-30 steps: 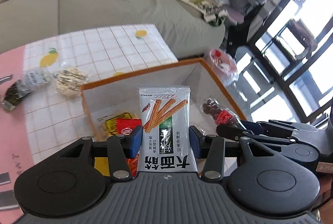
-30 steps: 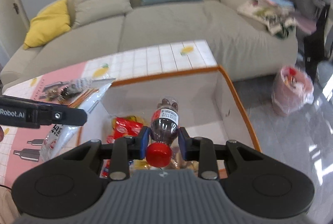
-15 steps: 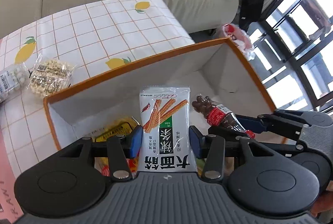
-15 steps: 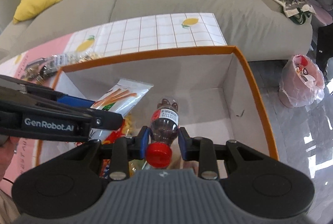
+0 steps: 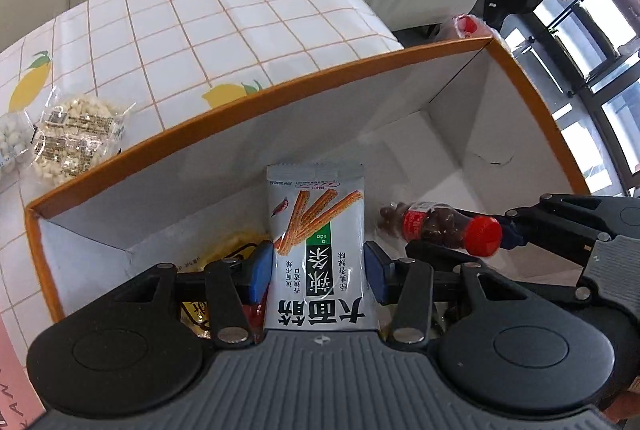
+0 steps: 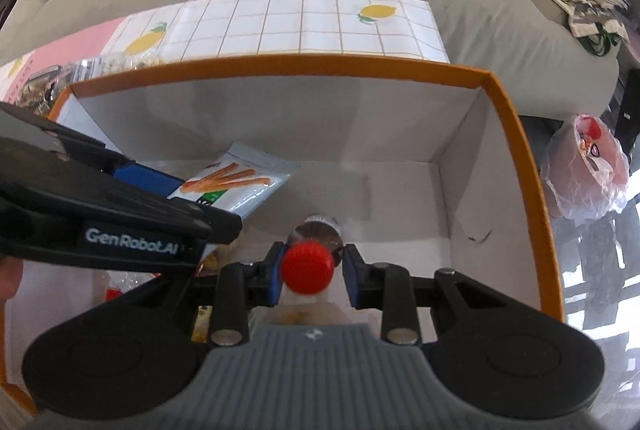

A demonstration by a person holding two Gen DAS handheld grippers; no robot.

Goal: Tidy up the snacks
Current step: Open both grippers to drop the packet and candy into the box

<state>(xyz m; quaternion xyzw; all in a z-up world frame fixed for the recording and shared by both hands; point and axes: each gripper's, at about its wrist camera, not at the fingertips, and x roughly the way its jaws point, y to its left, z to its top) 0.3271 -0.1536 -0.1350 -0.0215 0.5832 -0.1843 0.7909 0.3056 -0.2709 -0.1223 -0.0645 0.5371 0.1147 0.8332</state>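
— Blue rubber pads, that's what bites: the left gripper [image 5: 316,272] is clamped across the lower half of a flat silver foil packet printed with orange snack sticks [image 5: 318,250], held upright over the white cardboard box with the orange rim [image 5: 280,94].

— And the right gripper [image 6: 310,272]?

— Closed on the neck of a small dark cola bottle with a red screw cap [image 6: 308,266], base pointing down into the same box. In the left view that bottle [image 5: 440,224] hangs just to the right of the packet.

— How will they handle?

— I'd say the packet is light, soft and crinkly; the grip across its width suits it, but squeeze hard and the sticks inside may snap. The bottle looks heavier, stiff and slick, so the neck under the cap is the sensible hold.

— Anything else about?

— A yellow packet [image 5: 224,254] already lies on the box floor. Two clear bags of pale puffed snacks [image 5: 72,138] wait on the lemon-print tablecloth [image 5: 224,14].

— Changed from a second ago?

— Both tools have sunk lower; the rim now rises well above the packet, and the bottle has tipped steeper
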